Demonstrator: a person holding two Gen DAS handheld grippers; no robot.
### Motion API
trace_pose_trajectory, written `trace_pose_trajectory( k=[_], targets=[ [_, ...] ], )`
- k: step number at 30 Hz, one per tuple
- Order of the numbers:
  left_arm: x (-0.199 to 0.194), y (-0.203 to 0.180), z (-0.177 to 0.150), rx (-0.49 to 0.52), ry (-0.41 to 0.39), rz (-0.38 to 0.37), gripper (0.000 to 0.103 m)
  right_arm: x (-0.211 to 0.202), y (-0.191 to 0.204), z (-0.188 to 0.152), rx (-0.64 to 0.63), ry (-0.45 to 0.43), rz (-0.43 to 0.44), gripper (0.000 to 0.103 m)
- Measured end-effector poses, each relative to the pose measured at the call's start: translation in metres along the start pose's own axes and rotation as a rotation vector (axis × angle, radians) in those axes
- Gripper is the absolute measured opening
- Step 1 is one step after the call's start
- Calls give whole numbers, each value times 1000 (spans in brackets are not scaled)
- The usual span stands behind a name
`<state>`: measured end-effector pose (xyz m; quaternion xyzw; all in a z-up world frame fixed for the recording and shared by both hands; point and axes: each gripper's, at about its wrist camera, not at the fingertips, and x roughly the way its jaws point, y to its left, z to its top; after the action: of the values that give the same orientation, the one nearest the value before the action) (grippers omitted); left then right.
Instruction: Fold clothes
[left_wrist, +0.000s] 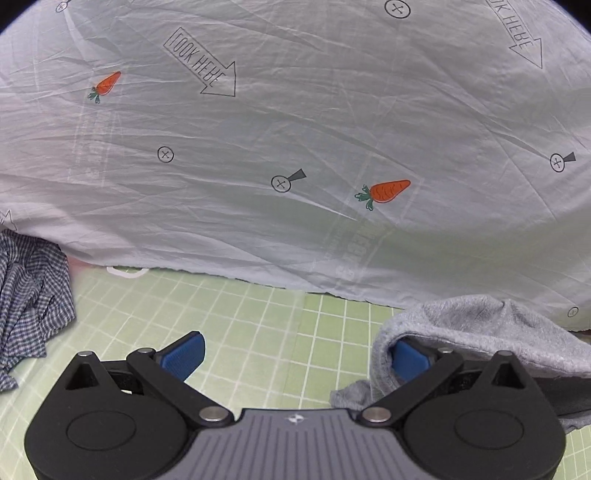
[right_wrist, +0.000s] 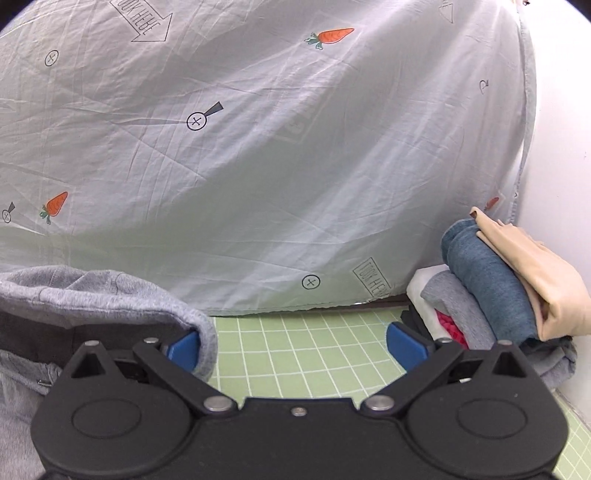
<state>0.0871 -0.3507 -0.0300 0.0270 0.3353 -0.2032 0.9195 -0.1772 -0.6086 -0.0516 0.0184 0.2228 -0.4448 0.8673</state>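
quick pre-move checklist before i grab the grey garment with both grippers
1. Left gripper open: ok, jaws wide apart.
2. Right gripper open: ok, jaws wide apart.
3. Grey garment between the jaws: not ok, in each view it drapes over one blue pad only.
4. Green grid mat bare between the jaws: ok.
5. Stack of folded clothes out of the way: ok, it sits to the right of the right gripper.
6. Checked garment clear of the left gripper: ok, crumpled off to the left.
7. Garment lying flat: cannot tell.
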Motion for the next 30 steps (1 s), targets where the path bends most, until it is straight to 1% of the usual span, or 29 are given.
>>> trace_pose_trajectory(
  k=[3, 8, 11, 16, 20, 23, 27, 30],
  targets=[
    [-11, 8, -23, 2, 28, -14, 103, -14, -4, -18, -1, 27, 0, 102],
    [-9, 17, -62, 19, 119, 0, 103, -27, -1, -49, -18, 108, 0, 102],
    [0, 24, -85, 22, 201, 24, 103, -27, 4, -65, -31, 160, 11, 102],
    [18, 32, -110, 20, 354, 50, 103, -22, 12, -84, -46, 247, 22, 102],
    [29, 30, -129, 63, 454, 100, 103, -19, 15, -93, -41, 303, 26, 102],
    [26, 29, -138, 76, 479, 83, 103, -23, 15, -96, -33, 305, 37, 102],
    [15, 28, -142, 82, 471, 52, 103, -29, 14, -96, -25, 293, 53, 102],
    [7, 28, -144, 91, 467, 46, 103, -36, 13, -95, -23, 284, 63, 102]
  ],
)
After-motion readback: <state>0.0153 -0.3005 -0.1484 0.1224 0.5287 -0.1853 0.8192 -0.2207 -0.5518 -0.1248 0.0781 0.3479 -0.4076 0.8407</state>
